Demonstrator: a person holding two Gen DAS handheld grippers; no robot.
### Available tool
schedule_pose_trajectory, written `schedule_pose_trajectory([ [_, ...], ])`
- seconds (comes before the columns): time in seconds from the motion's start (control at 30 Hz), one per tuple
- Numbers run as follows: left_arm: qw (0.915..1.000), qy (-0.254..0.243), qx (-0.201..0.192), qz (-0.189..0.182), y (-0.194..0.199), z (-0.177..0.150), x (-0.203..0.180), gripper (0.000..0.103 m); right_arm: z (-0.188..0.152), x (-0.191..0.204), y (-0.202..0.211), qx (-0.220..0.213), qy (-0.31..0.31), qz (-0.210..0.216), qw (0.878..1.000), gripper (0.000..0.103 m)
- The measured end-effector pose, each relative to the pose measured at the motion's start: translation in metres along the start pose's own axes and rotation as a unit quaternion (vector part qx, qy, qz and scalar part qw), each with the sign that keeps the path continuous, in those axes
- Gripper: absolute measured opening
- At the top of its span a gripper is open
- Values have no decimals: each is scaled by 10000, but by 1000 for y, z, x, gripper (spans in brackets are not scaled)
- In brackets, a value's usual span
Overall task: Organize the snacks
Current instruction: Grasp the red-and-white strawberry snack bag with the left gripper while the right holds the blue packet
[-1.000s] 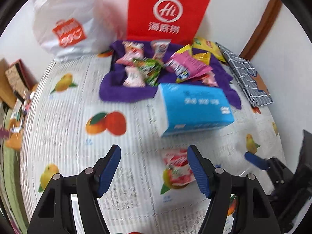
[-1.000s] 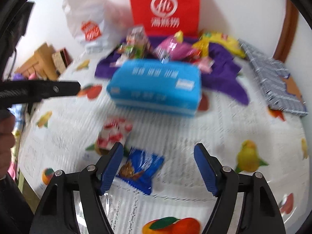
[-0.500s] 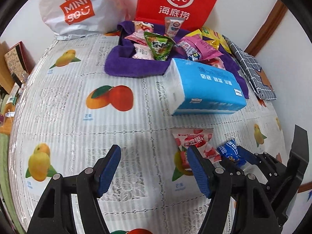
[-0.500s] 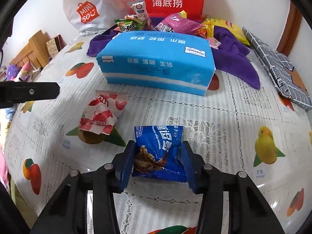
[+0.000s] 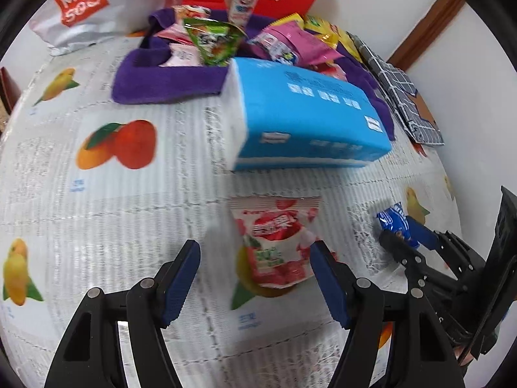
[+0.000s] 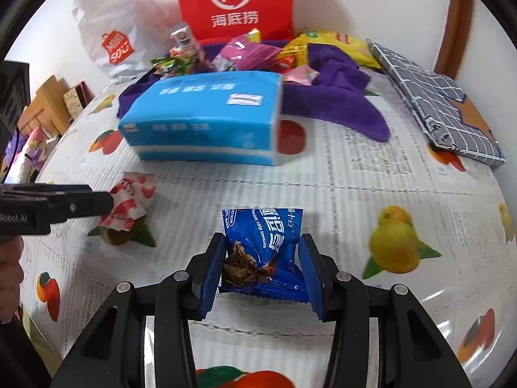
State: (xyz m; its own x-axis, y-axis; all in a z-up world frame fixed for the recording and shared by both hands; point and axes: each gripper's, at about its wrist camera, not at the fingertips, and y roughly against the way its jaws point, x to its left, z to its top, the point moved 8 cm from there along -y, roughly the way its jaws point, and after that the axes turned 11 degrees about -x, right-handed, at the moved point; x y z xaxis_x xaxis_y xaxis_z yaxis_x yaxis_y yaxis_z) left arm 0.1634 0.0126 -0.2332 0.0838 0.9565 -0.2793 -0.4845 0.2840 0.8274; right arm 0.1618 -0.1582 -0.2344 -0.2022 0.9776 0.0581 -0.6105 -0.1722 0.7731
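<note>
My right gripper is shut on a blue cookie packet, its jaws pressing both sides; the packet also shows in the left wrist view. My left gripper is open just above the table, with a red-and-white strawberry snack packet lying between its fingertips, nearer the right finger. That packet shows in the right wrist view beside the left gripper's tip. Several other snack packets lie piled on a purple towel at the back.
A blue tissue pack lies between the grippers and the towel. A red bag and a white shopping bag stand against the wall. A grey checked pouch lies at the right. The tablecloth has fruit prints.
My right gripper has closed tighter on the blue cookie packet. My left gripper has moved forward and right, so the strawberry packet now lies between its open fingers.
</note>
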Motion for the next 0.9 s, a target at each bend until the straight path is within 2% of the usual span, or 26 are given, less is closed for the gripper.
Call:
schedule_pose_trajectory([
  [0.23,9999,32,153,-59,-19,-2,-16,69,3,-12,-1,-38,-45,-29,10000,46],
  [0.5,9980,-421,-71,459,-29,0,-29,67,3,-17,-3,-65,-12,-79,9999,46],
  [0.67,9966,-568,-122,591,-31,5,-33,47,2,-17,0,-99,-4,-32,9999,46],
  [0.9,9973,-548,-78,473,-29,6,-35,36,3,-20,4,-145,-45,-38,9999,46],
])
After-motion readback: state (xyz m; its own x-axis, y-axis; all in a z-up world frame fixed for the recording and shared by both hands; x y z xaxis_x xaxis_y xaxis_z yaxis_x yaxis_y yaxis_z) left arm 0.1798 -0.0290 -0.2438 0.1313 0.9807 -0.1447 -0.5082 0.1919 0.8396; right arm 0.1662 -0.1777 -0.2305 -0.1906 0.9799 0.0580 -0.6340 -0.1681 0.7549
